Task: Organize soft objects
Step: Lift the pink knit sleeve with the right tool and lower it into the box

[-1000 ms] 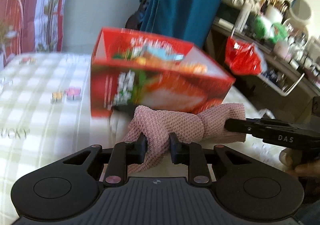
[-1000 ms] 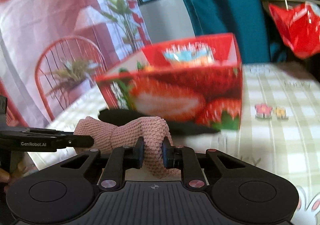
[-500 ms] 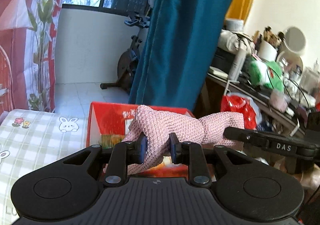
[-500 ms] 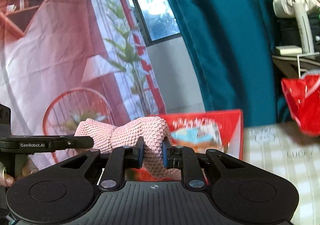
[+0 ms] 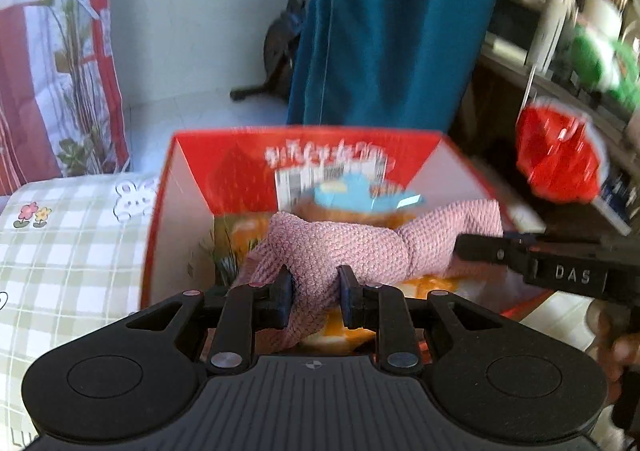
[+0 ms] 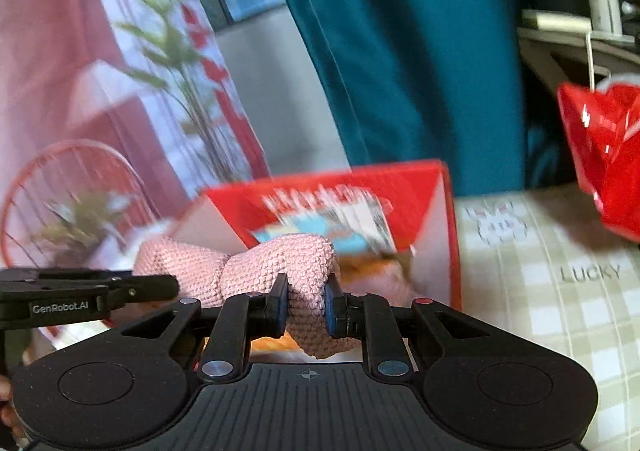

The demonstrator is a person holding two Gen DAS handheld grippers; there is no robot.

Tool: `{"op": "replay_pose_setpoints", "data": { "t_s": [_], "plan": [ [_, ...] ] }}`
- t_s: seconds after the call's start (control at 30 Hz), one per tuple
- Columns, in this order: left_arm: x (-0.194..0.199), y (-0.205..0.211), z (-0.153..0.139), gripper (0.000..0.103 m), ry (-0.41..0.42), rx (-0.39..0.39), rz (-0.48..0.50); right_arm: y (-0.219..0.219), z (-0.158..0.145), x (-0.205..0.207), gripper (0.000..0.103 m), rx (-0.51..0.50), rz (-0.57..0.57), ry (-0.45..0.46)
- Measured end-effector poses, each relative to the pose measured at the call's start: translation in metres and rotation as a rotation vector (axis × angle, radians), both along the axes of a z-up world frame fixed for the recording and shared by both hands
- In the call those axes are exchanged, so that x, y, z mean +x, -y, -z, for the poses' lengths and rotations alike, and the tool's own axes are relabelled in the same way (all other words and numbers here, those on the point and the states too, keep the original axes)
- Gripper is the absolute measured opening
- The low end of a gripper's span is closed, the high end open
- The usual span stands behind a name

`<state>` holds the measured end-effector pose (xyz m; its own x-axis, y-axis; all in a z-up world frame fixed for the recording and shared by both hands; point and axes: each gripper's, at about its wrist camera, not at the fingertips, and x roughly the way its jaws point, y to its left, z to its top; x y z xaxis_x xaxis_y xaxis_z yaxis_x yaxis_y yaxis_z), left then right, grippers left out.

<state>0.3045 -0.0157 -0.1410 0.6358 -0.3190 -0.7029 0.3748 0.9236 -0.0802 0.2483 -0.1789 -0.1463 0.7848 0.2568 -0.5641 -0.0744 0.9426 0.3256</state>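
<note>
The left gripper (image 5: 313, 297) and the right gripper (image 6: 306, 305) each clamp one end of the pink knitted cloth bundle (image 5: 352, 247), suspending it over the open top of the red printed cardboard box (image 5: 188, 211). The box stands on the green-checked tablecloth (image 6: 560, 311). To place the bundle well, keep both ends level, centre the bundle between the box walls, and lower both grippers together. Release only once the bundle rests on the contents inside; releasing one side first may leave fabric draped over the rim.
</note>
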Motion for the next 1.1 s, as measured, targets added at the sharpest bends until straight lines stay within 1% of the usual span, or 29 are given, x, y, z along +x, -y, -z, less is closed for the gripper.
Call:
{"op": "replay_pose_setpoints", "data": {
  "t_s": [0.1,0.23,0.47,0.6,0.7,0.8,0.83,0.93,1.0,1.1],
  "plan": [
    [0.012,0.007,0.014,0.025,-0.037,0.060,0.015,-0.003,0.014,0.014,0.016,-0.028,0.004,-0.075],
    [0.024,0.011,0.024,0.025,-0.068,0.103,0.014,-0.007,0.029,0.031,0.016,-0.058,0.000,-0.184],
    [0.037,0.018,0.030,0.025,-0.100,0.143,0.010,-0.018,0.041,0.050,0.016,-0.089,0.014,-0.280],
    [0.041,0.022,0.033,0.025,-0.115,0.150,0.009,-0.021,0.043,0.056,0.016,-0.103,0.020,-0.316],
    [0.039,0.024,0.037,0.025,-0.112,0.161,0.014,-0.025,0.047,0.055,0.016,-0.127,0.015,-0.326],
    [0.038,0.022,0.036,0.026,-0.106,0.145,0.008,-0.029,0.049,0.056,0.016,-0.154,0.006,-0.321],
    [0.038,0.020,0.035,0.028,-0.102,0.141,0.009,-0.030,0.050,0.054,0.016,-0.160,0.004,-0.318],
    [0.035,0.017,0.031,0.029,-0.099,0.125,0.007,-0.030,0.048,0.054,0.016,-0.169,0.006,-0.315],
    [0.034,0.016,0.027,0.032,-0.097,0.108,0.009,-0.031,0.044,0.050,0.018,-0.186,-0.006,-0.285],
    [0.027,0.013,0.020,0.040,-0.088,0.099,0.018,-0.030,0.037,0.045,0.021,-0.214,-0.020,-0.264]
  ]
}}
